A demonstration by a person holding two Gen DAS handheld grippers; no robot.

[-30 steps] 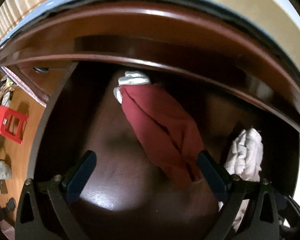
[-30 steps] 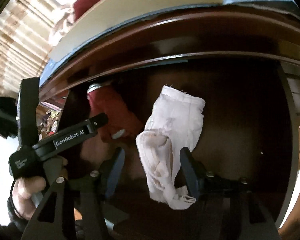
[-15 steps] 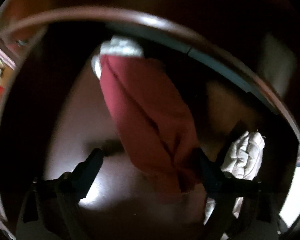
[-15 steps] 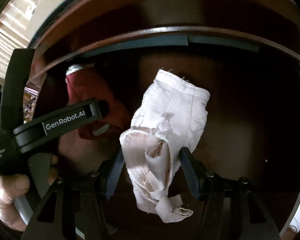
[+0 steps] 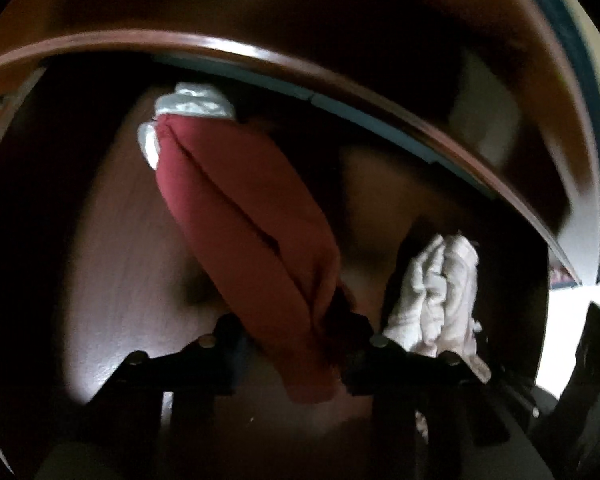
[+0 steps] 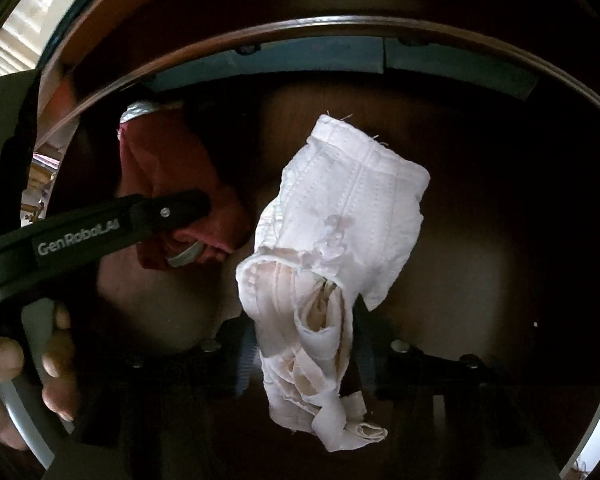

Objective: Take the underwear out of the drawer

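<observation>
Both grippers' fingers have just been closing: the left gripper [image 5: 296, 336] clamps the dark-red folded cotton underwear [image 5: 252, 232], the right gripper [image 6: 304, 344] the white stitched cotton underwear [image 6: 340, 232]. Both garments lie in the dark wooden drawer [image 6: 500, 240], the red at ten o'clock from the white. Lifting out remains.

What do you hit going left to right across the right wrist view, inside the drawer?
Person's hand on the left gripper's handle → left gripper, closed on the red underwear → red underwear → white underwear, pinched between the right gripper's fingers → bare drawer floor.

Both wrist views look steeply down, close into the drawer [image 5: 112, 240]; the 2 share its red underwear [image 5: 244, 216] and white underwear [image 6: 340, 216].
</observation>
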